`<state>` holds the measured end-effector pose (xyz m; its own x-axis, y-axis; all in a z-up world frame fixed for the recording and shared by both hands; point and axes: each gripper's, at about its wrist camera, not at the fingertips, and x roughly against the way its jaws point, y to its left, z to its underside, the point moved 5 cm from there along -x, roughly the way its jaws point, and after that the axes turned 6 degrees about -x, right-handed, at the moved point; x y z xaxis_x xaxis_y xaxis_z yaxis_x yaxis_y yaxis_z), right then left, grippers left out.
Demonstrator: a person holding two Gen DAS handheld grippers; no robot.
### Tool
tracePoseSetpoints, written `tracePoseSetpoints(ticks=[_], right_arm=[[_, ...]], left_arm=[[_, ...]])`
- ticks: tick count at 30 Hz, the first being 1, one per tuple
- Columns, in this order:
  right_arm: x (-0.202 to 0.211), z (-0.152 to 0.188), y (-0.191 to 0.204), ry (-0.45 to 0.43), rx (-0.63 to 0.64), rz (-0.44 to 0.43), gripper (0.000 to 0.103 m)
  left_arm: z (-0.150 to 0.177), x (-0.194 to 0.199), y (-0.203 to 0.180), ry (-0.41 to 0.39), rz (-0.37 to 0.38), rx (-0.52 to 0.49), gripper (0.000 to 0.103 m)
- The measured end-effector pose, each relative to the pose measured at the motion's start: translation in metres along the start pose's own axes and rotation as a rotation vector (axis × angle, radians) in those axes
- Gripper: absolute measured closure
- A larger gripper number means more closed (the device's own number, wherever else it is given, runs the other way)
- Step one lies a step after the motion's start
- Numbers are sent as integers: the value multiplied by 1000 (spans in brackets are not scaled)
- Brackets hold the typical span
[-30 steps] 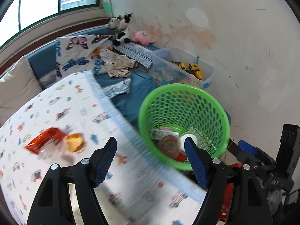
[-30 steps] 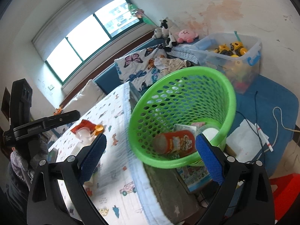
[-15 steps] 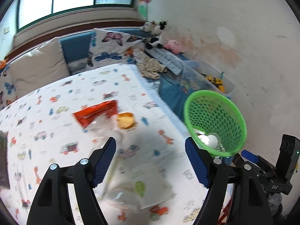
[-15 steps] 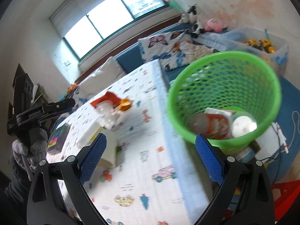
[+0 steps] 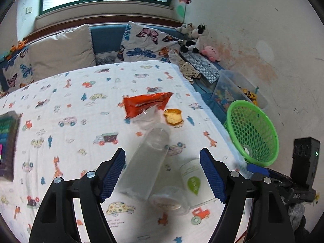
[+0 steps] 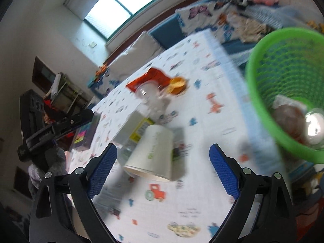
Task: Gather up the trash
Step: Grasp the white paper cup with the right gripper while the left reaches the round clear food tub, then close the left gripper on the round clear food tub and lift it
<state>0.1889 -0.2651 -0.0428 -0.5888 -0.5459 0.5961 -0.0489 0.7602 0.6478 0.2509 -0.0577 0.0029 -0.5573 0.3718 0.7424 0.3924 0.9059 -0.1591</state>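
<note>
My left gripper [image 5: 162, 172] is wide open w/ nothing gripped; a clear bottle [image 5: 145, 162] lies on the printed cloth [image 5: 81, 93] btwn my left fingers, nearer the left pad, not touched as far as I can tell. A paper cup [image 5: 191, 180] lies on its side just inside my right-hand pad, and a clear tub [image 5: 169, 201] sits btwn bottle and cup, close in. Beyond the bottle's far end: a red wrapper [image 5: 145, 103] and an orange bit [image 5: 173, 116] beside it. The green basket [image 5: 253, 129] is off to the right past the cloth's edge, some trash already inside. My right gripper [image 6: 163, 170] is also wide but its jaws are closing; the cup [image 6: 155, 154] lies btwn those fingers, mouth toward me, pads not on it. The bottle [image 6: 139, 121] is just beyond the cup, touching or overlapping it; pic is blurred. Basket [image 6: 283, 81] is far right of those fingers. My left gripper [image 6: 54, 129] shows at left there.
</note>
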Motion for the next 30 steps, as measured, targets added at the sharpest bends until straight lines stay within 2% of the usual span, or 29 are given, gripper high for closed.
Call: tracePoseSetpoints(ticks=[4,12,16,20,23,26,30], right_arm=[[-27,-2,9,64,-21,-26,16],[-67,-6,16,157,-19,-2,22],[-82,-3,11,204,-47,-7,24],[-89,2,10,240,-57,-6,30],[-88,6,8,247,-59,-15,42],[-78,6,6,228,-48,-15,42],[-57,5,6,168,17,27,42]], left_arm=[[11,5,11,0,-7,21,30],[36,13,27,6,-9,61,30],[48,16,29,14,-2,73,30],[59,16,27,23,10,82,30],[67,13,23,37,22,87,30],[75,7,18,54,40,103,30],[86,-3,12,78,67,140,30]])
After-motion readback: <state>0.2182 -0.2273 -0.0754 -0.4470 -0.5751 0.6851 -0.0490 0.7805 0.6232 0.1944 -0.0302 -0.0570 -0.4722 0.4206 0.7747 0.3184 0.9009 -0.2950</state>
